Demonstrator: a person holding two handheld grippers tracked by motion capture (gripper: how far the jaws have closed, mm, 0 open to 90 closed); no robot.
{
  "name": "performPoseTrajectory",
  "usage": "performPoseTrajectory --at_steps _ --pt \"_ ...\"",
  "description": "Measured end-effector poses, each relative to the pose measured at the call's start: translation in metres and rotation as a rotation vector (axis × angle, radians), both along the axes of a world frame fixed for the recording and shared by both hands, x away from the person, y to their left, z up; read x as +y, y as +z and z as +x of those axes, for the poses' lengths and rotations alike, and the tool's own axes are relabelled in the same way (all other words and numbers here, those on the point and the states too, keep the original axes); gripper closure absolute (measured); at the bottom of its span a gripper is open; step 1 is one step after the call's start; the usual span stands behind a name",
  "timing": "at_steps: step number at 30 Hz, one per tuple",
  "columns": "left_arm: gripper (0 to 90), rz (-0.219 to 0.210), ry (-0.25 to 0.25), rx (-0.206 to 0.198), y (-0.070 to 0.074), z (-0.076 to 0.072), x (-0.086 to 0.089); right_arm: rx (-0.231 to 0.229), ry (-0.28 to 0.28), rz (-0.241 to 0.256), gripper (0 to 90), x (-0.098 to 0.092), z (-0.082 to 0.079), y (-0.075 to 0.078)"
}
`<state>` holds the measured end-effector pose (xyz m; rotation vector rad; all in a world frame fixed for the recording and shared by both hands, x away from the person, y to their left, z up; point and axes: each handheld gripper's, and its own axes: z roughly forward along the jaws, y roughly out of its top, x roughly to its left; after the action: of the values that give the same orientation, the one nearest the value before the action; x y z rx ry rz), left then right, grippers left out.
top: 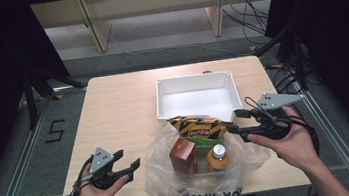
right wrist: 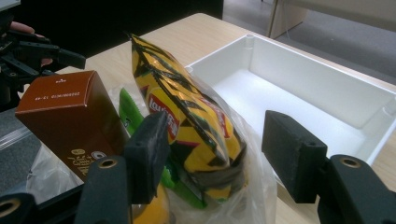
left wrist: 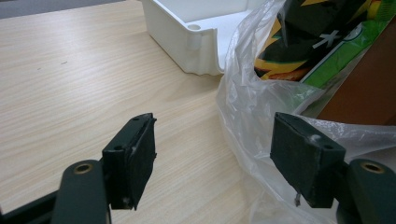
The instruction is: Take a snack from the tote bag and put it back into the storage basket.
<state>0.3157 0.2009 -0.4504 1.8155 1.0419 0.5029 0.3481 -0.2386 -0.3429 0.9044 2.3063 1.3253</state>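
A clear plastic bag [top: 199, 175] sits at the table's front edge. It holds a yellow and black chip bag [top: 197, 126] [right wrist: 187, 116], a brown box [top: 183, 153] [right wrist: 70, 114] and an orange-capped bottle [top: 218, 157]. A white bin [top: 197, 94] [right wrist: 308, 88] stands just behind it, with nothing inside. My right gripper [top: 232, 130] [right wrist: 219, 154] is open, its jaws on either side of the chip bag's top without closing. My left gripper [top: 133, 166] [left wrist: 217, 163] is open just left of the bag; its right pad [left wrist: 303, 154] touches the plastic.
Bare wooden table [top: 118, 110] stretches left of the bin and bag. Black frame legs and curtains flank the table, and cables [top: 253, 18] lie on the floor behind it at the right.
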Motion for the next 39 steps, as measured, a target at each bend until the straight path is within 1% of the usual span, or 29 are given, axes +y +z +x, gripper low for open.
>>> performPoseTrajectory --at_steps 1,2,3,4,5,6,7,8,9,10,11,14,15,17,18,21,22,23,24,25,27,29,30,31,32,36,37,38,39 --pt "30.4 -0.007 0.003 0.002 0.0 0.0 -0.001 0.022 -0.015 0.024 41.6 0.004 -0.001 0.0" --pt "30.4 0.004 -0.007 -0.002 0.0 0.0 -0.001 0.002 -0.012 0.021 41.5 0.006 0.001 0.0" --pt "30.4 -0.005 -0.005 0.004 0.0 0.0 -0.003 0.002 -0.011 0.019 41.5 0.008 0.001 0.0" --pt "30.5 -0.012 -0.009 0.005 -0.001 0.001 -0.003 -0.003 0.009 0.01 41.4 0.009 0.003 0.001" --pt "30.4 0.0 -0.013 0.001 -0.001 0.001 -0.003 -0.002 0.025 -0.011 41.3 0.009 0.005 0.001" --pt "30.5 0.005 -0.013 0.005 -0.001 0.001 -0.004 -0.003 0.02 -0.006 41.3 0.011 0.006 0.001" --pt "30.4 -0.003 -0.014 0.007 -0.002 0.001 -0.004 0.012 0.02 -0.015 41.3 0.012 0.008 0.001" --pt "30.4 0.007 -0.016 0.002 -0.002 0.001 -0.005 0.017 0.018 -0.021 41.3 0.014 0.01 0.001" --pt "30.5 0.007 -0.016 0.005 -0.002 0.001 -0.005 0.005 0.04 -0.034 41.3 0.013 0.013 0.0" --pt "30.5 0.0 -0.01 0.012 -0.003 0.001 -0.006 0.023 0.032 -0.026 41.3 0.015 0.013 -0.001" --pt "30.5 -0.003 -0.018 0.012 -0.004 0.002 -0.006 0.006 0.036 -0.025 41.3 0.017 0.016 -0.003" --pt "30.5 0.003 -0.022 0.01 -0.003 0.001 -0.006 0.041 0.023 -0.026 41.4 0.022 0.018 -0.006" --pt "30.4 0.005 -0.023 0.009 -0.003 0.001 -0.006 0.023 0.042 -0.047 41.4 0.022 0.021 -0.007" --pt "30.5 0.005 -0.016 0.012 -0.003 0.0 -0.006 0.061 0.04 -0.032 41.7 0.027 0.022 -0.009" --pt "30.5 0.015 -0.024 0.003 -0.002 0.001 -0.006 0.046 0.038 -0.03 41.7 0.029 0.025 -0.011" --pt "30.4 -0.001 -0.017 0.011 -0.003 0.001 -0.008 0.071 0.041 -0.056 42.0 0.034 0.029 -0.016" --pt "30.4 -0.002 -0.014 0.012 -0.002 0.001 -0.008 0.052 0.047 -0.065 42.7 0.036 0.032 -0.018" --pt "30.5 -0.001 -0.019 0.01 -0.002 0.001 -0.008 0.063 0.067 -0.073 45.4 0.037 0.035 -0.021" --pt "30.5 -0.002 -0.014 0.011 -0.002 0.001 -0.008 0.063 0.067 -0.073 45.4 0.037 0.035 -0.021" --pt "30.4 -0.002 -0.018 0.01 -0.002 0.001 -0.008 0.043 0.074 -0.075 47.0 0.038 0.037 -0.022" --pt "30.4 -0.007 -0.017 0.012 -0.003 0.001 -0.008 0.064 0.081 -0.08 50.3 0.039 0.038 -0.024" --pt "30.5 0.007 -0.019 0.011 -0.003 0.001 -0.007 0.047 0.093 -0.1 53.6 0.041 0.041 -0.026" --pt "30.6 -0.001 -0.017 0.018 -0.004 0.001 -0.008 0.046 0.118 -0.108 54.6 0.041 0.042 -0.028" --pt "30.6 0.002 -0.021 0.017 -0.005 0.002 -0.008 0.055 0.127 -0.094 55.9 0.042 0.042 -0.029" --pt "30.7 0.006 -0.026 0.013 -0.005 0.002 -0.008 0.039 0.139 -0.095 57.6 0.042 0.045 -0.03" --pt "30.9 0.007 -0.023 0.016 -0.005 0.002 -0.008 0.058 0.145 -0.102 65.5 0.043 0.047 -0.033" --pt "31.0 0.0 -0.027 0.016 -0.005 0.002 -0.008 0.058 0.147 -0.11 66.7 0.043 0.048 -0.033" --pt "31.0 0.0 -0.029 0.015 -0.005 0.002 -0.008 0.035 0.161 -0.124 68.0 0.043 0.049 -0.032" --pt "31.1 0.0 -0.026 0.015 -0.005 0.002 -0.008 0.047 0.145 -0.114 69.2 0.044 0.049 -0.033"
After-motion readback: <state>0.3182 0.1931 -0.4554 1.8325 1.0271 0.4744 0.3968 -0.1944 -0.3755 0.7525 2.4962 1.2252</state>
